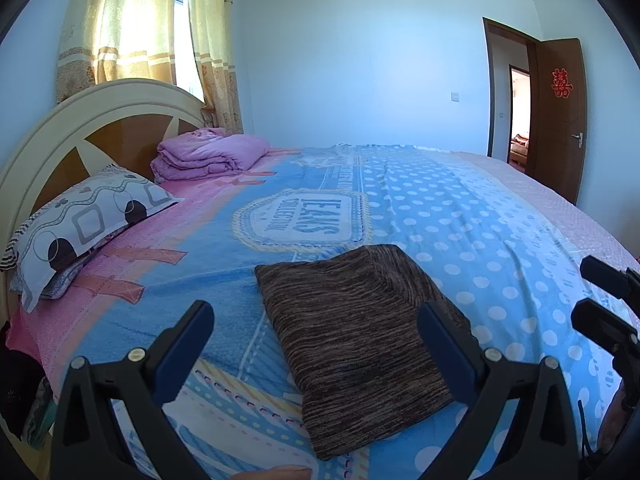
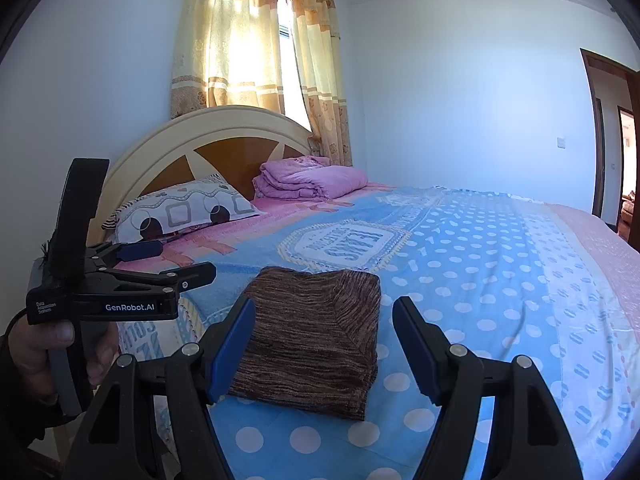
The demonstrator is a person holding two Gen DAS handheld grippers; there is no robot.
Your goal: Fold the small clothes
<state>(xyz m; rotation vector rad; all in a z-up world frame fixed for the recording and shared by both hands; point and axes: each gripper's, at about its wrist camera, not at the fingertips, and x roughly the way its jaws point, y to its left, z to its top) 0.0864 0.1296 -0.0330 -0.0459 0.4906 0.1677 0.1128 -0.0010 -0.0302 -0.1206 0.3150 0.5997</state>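
Bedspread (image 1: 460, 216) carries a folded brown garment (image 1: 352, 332) between both released tongs (image 1: 316, 344) (image 2: 324, 344); press its top flat, judging the fold finished.

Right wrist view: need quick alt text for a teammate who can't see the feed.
A folded brown striped garment lies on the blue polka-dot bedspread, just beyond the open right gripper, which holds nothing. The left gripper, held in a hand, hangs open at left; a pillow and folded pink quilt sit by the headboard.

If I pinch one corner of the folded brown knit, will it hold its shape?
Probably not: the brown knit is soft stacked layers, so lifting one corner would likely unfold it. It looks light and not slippery. Both grippers are open.
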